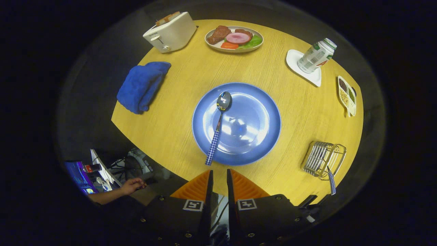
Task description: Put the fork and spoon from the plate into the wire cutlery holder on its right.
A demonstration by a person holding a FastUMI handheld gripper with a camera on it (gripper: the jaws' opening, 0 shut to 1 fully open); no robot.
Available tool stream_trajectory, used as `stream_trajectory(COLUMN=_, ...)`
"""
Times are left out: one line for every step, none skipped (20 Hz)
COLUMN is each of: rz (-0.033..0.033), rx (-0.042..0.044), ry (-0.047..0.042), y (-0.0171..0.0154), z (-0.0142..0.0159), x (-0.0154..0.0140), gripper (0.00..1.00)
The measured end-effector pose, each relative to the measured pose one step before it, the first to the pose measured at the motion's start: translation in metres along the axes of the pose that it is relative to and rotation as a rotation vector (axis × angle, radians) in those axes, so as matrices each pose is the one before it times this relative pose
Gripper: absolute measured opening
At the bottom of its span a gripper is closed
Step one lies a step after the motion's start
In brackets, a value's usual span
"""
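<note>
A blue plate (266, 112) lies in the middle of the yellow round table (177, 126), just ahead of my fingertips. On its left half rests a spoon (218, 126) with a shiny bowl and a blue checked handle that points back toward me over the plate's near rim. To the plate's right stands the wire cutlery holder (322, 159), lying low near the table edge, with a checked fork handle (332, 186) sticking out of its near side. My gripper (220, 174) hovers above the table's near edge, its fingers drawn almost together with only a narrow slit and nothing between them.
A blue cloth (141, 85) sits left of the plate and a white toaster (169, 32) behind it. A food plate (234, 38), a bottle (315, 56) on a white coaster and a small snack dish (346, 95) ring the far side. A person's hand (131, 186) rests below left.
</note>
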State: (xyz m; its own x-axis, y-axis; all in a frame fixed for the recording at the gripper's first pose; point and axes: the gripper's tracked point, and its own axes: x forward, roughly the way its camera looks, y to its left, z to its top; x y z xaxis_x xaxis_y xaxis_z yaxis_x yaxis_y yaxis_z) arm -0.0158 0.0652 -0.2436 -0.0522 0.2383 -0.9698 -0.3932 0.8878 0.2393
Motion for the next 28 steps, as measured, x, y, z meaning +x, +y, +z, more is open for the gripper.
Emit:
stream_trajectory(rz=0.00971, rx=0.01799, ry=-0.00185, y=0.00367, z=0.00453, x=0.00654, gripper=0.22)
stream_trajectory(rz=0.00770, rx=0.01585, ry=0.00212, y=0.00435, z=0.00223, x=0.00687, gripper=0.22)
stream_trajectory(rz=0.00257, rx=0.00988, ry=0.00385, y=0.00149, z=0.00226, x=0.00642, gripper=0.22)
stream_trajectory(rz=0.00077, rx=0.00545, ry=0.00497, y=0.00185, z=-0.00006, x=0.00477, gripper=0.22)
stream_trajectory(rz=-0.00291, rx=0.00479, ry=0.00354, y=0.00016, z=0.00107, x=0.00494, gripper=0.22)
stream_trajectory(rz=-0.00485, rx=0.00356, ry=0.00413, y=0.00053, z=-0.00048, x=0.00351, gripper=0.22)
stream_trajectory(rz=-0.00712, rx=0.00054, ry=0.00022, y=-0.00134, z=0.00076, x=0.00362, gripper=0.22)
stream_trajectory(rz=-0.00151, rx=-0.00117, ry=0.00044, y=0.00036, z=0.00077, x=0.00357, gripper=0.22)
stream_trajectory(rz=0.00034, rx=0.00556, ry=0.00442, y=0.00078, z=0.00025, x=0.00344, gripper=0.22)
stream_trajectory(rz=-0.00239, rx=0.00471, ry=-0.00093, y=0.00050, z=0.00134, x=0.00457, gripper=0.22)
stream_trajectory(rz=-0.00660, rx=0.00502, ry=0.00032, y=-0.00109, z=0.00194, x=0.00379, gripper=0.22)
stream_trajectory(rz=-0.00632, rx=0.00460, ry=0.00174, y=-0.00042, z=0.00057, x=0.00509, gripper=0.22)
stream_trajectory(rz=-0.00152, rx=0.00702, ry=0.00306, y=-0.00009, z=0.00078, x=0.00438, gripper=0.22)
stream_trajectory(rz=0.00216, rx=0.00720, ry=0.00728, y=0.00155, z=0.00001, x=0.00466, gripper=0.22)
stream_trajectory(rz=0.00308, rx=0.00531, ry=0.00537, y=0.00058, z=0.00042, x=0.00442, gripper=0.22)
stream_trajectory(rz=-0.00040, rx=0.00327, ry=0.00333, y=0.00074, z=0.00044, x=0.00481, gripper=0.22)
stream_trajectory(rz=-0.00402, rx=0.00134, ry=0.00364, y=-0.00060, z=0.00046, x=0.00380, gripper=0.22)
stream_trajectory(rz=0.00070, rx=-0.00353, ry=0.00245, y=0.00089, z=0.00075, x=0.00467, gripper=0.22)
stream_trajectory(rz=-0.00311, rx=-0.02034, ry=0.00431, y=-0.00084, z=0.00066, x=0.00500, gripper=0.22)
stream_trajectory(rz=-0.01175, rx=-0.01613, ry=0.00882, y=-0.00316, z=-0.00212, x=0.00415, gripper=0.22)
stream_trajectory(rz=-0.01760, rx=-0.01322, ry=0.00684, y=-0.00441, z=-0.00137, x=0.00223, gripper=0.22)
stream_trajectory(rz=-0.00621, rx=-0.00692, ry=0.00175, y=-0.00088, z=0.00074, x=0.00289, gripper=0.22)
stream_trajectory(rz=-0.00131, rx=-0.00074, ry=0.00064, y=-0.00054, z=0.00126, x=0.00148, gripper=0.22)
stream_trajectory(rz=-0.00005, rx=0.00011, ry=0.00121, y=-0.00053, z=-0.00118, x=0.00116, gripper=0.22)
stream_trajectory(rz=-0.00085, rx=-0.00280, ry=0.00284, y=-0.00127, z=-0.00035, x=-0.00024, gripper=0.22)
stream_trajectory(rz=-0.00171, rx=-0.00656, ry=0.00177, y=-0.00080, z=-0.00069, x=0.00027, gripper=0.22)
stream_trajectory(rz=-0.00177, rx=-0.00930, ry=0.00348, y=-0.00124, z=-0.00057, x=0.00014, gripper=0.22)
stream_trajectory(rz=-0.00680, rx=-0.00903, ry=0.00398, y=-0.00224, z=-0.00142, x=0.00084, gripper=0.22)
